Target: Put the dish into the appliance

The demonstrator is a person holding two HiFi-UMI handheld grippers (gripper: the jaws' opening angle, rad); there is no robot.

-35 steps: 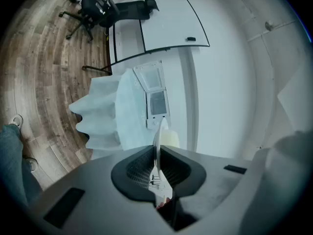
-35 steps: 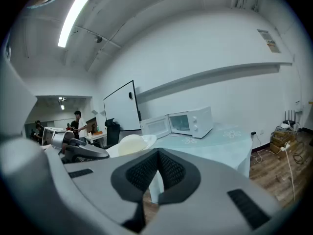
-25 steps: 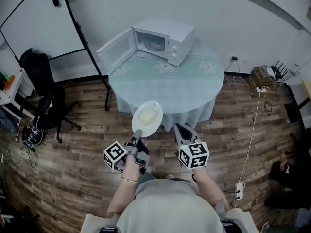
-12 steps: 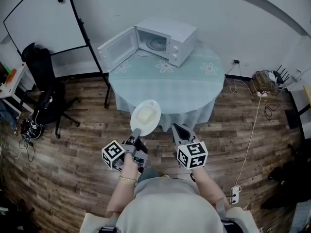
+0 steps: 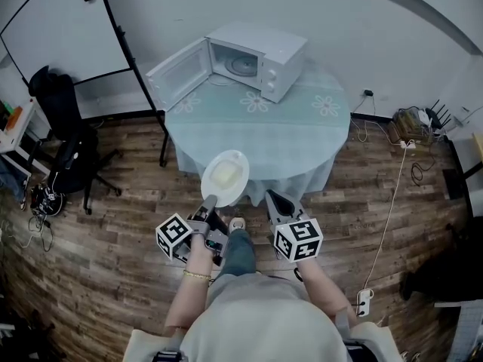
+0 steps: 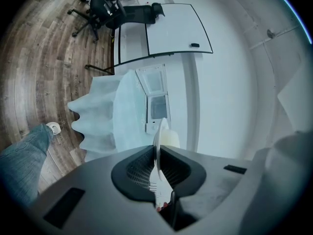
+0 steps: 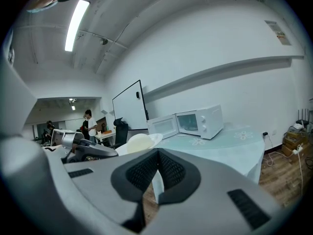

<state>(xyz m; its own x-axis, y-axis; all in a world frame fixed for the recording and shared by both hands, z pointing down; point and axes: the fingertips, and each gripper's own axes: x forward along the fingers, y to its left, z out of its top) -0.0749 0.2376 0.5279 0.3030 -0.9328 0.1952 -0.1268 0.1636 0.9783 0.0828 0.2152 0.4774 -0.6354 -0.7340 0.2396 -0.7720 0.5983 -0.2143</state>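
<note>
A white plate with a pale mound of food hangs in the air before the round table. My left gripper is shut on the plate's near rim. In the left gripper view the plate stands edge-on between the pads of the left gripper. The white microwave sits at the table's far side with its door swung open to the left. My right gripper hovers beside the plate, shut and empty. The right gripper view shows the plate to the left of the shut right gripper, and the microwave beyond.
A whiteboard on a stand and a black office chair stand left of the table. Cables and a box lie on the wood floor at the right. The person's jeans leg and shoe are between the grippers.
The person has stepped forward: a leg and shoe now show between the grippers. The plate and both grippers have moved slightly toward the table, with both grippers' states unchanged.
</note>
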